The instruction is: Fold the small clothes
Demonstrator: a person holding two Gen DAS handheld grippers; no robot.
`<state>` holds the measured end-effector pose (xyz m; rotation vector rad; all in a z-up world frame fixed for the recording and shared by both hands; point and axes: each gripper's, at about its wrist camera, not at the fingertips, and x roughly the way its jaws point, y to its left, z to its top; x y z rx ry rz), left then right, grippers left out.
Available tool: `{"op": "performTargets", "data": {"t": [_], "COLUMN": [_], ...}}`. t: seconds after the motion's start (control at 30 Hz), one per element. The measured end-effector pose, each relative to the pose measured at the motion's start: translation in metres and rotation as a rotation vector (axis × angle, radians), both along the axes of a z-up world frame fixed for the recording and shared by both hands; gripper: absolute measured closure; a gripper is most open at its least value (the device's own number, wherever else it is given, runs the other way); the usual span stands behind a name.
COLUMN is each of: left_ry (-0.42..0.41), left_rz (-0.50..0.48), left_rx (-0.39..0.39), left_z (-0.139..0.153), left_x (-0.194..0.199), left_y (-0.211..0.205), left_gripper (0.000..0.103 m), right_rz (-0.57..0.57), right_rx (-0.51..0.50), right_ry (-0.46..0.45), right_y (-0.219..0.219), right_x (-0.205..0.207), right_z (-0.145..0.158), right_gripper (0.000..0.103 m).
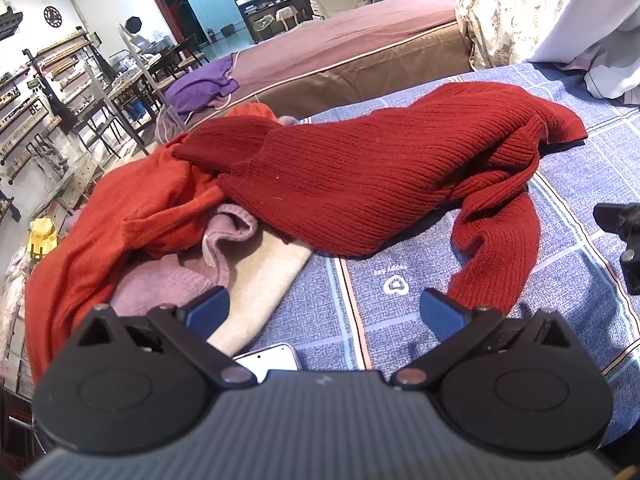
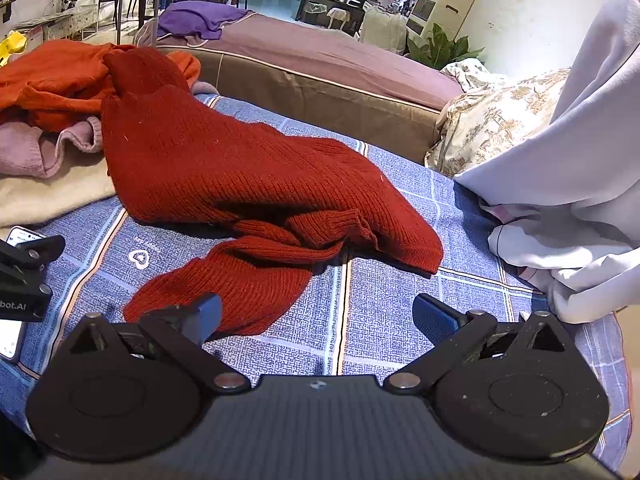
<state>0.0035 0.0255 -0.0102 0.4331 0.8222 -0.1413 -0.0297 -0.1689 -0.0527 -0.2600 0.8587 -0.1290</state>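
Observation:
A dark red ribbed sweater (image 1: 360, 176) (image 2: 224, 168) lies crumpled on the blue plaid bedsheet (image 1: 400, 320) (image 2: 380, 312), one sleeve (image 1: 496, 256) (image 2: 224, 292) trailing toward me. My left gripper (image 1: 324, 312) hovers open just short of it, with nothing between its blue pads (image 1: 208, 312). My right gripper (image 2: 316, 316) is open too, its left pad (image 2: 204, 316) over the sleeve's cuff without holding it. Each gripper shows at the edge of the other's view, the right gripper (image 1: 624, 236) and the left gripper (image 2: 24, 276).
A pile of clothes sits at the left: an orange sweater (image 1: 120, 216) (image 2: 52, 76), a pink knit (image 1: 176, 276) and a beige one (image 1: 260, 280). A phone (image 1: 272, 360) (image 2: 16, 236) lies on the sheet. White fabric (image 2: 580, 200) is heaped at the right. A brown bed (image 1: 340, 48) stands behind.

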Motion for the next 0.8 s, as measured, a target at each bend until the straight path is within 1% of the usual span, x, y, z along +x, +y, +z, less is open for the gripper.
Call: {"op": "performTargets", "data": {"t": [0.8], "left_ry": [0.004], "left_rz": [-0.001], "left_rx": [0.001], "left_z": [-0.0026], "left_x": [-0.0001], "left_y": [0.0001], "left_gripper": [0.000], "right_rz": [-0.003], "right_rx": [-0.003], "right_ry": [-0.001], "right_y": [-0.0026], "right_x": [-0.0011], "right_z": [-0.0013], "right_gripper": [0.000]}}
